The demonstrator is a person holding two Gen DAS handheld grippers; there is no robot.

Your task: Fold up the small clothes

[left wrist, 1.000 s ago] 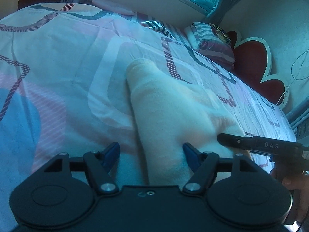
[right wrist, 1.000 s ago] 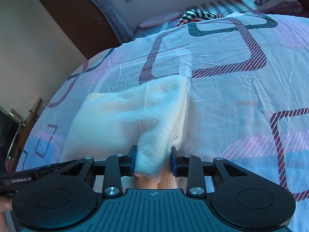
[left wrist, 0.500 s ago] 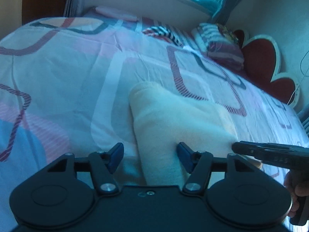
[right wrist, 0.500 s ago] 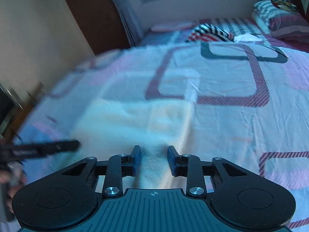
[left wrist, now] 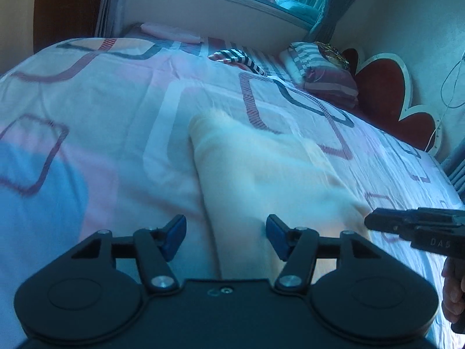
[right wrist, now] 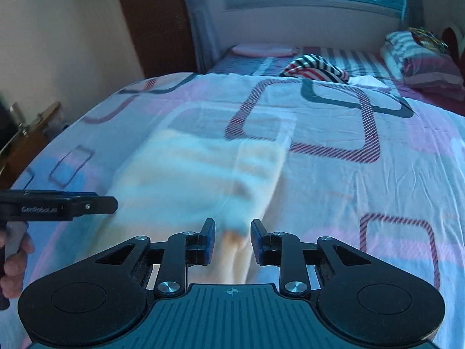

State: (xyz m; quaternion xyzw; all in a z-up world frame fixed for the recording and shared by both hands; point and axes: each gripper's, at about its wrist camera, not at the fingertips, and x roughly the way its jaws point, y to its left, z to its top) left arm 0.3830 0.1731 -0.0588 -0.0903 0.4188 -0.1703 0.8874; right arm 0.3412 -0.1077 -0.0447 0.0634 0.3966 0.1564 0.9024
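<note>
A cream fleece garment (left wrist: 261, 180) lies folded flat on the bed; it also shows in the right wrist view (right wrist: 197, 174), blurred by motion. My left gripper (left wrist: 226, 237) is open, its blue pads apart, raised over the garment's near edge and holding nothing. My right gripper (right wrist: 233, 241) is open above the garment's near corner, with no cloth between the pads. Each gripper shows in the other's view: the right one at the right edge (left wrist: 412, 226), the left one at the left edge (right wrist: 64, 208).
The bed sheet (right wrist: 363, 192) is patterned with pink, blue and striped loops. A striped garment (right wrist: 315, 68) and stacked pillows (right wrist: 421, 55) lie at the far end by a red heart-shaped headboard (left wrist: 386, 90). A wooden cabinet (right wrist: 26, 142) stands left of the bed.
My right gripper let go of the garment's fold and opened. Both grippers lifted and drew back. The garment settled flat on the bed.
</note>
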